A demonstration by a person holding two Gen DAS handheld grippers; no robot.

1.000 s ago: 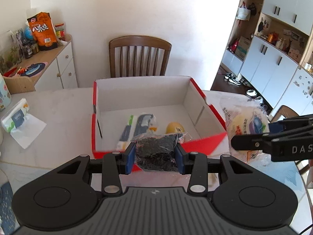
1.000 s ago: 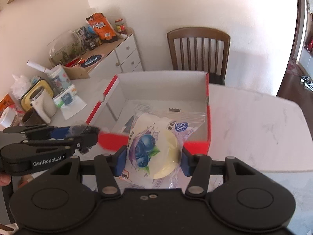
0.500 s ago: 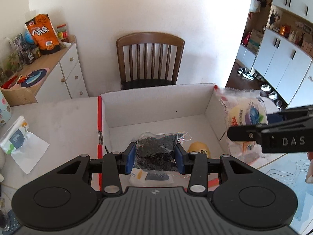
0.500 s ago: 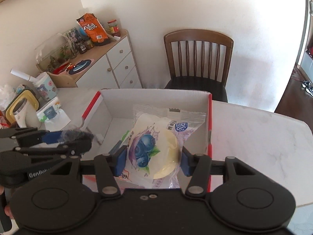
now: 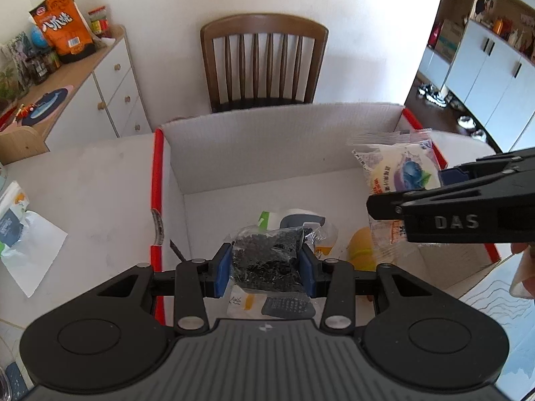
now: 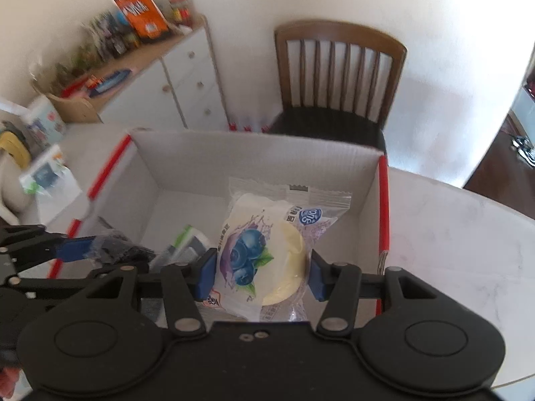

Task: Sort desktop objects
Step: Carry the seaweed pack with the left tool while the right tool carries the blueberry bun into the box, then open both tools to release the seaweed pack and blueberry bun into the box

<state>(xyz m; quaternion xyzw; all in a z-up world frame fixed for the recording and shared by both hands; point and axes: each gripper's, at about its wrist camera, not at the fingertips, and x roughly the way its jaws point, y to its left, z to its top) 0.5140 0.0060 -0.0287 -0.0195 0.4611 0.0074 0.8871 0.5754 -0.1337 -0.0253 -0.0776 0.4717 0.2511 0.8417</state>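
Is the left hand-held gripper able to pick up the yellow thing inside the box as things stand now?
Probably not. The left hand-held gripper is shut on a packet of dark bits, so nothing else fits. The yellow thing lies low in the box, partly behind the blueberry cake packet.

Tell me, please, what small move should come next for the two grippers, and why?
Probably lower both a little further, then open the jaws. The left gripper is shut on the bag of dark bits and the right gripper on the blueberry pastry packet. Both hang over the open white box, above the packets already lying inside, so a short drop should land them in it.
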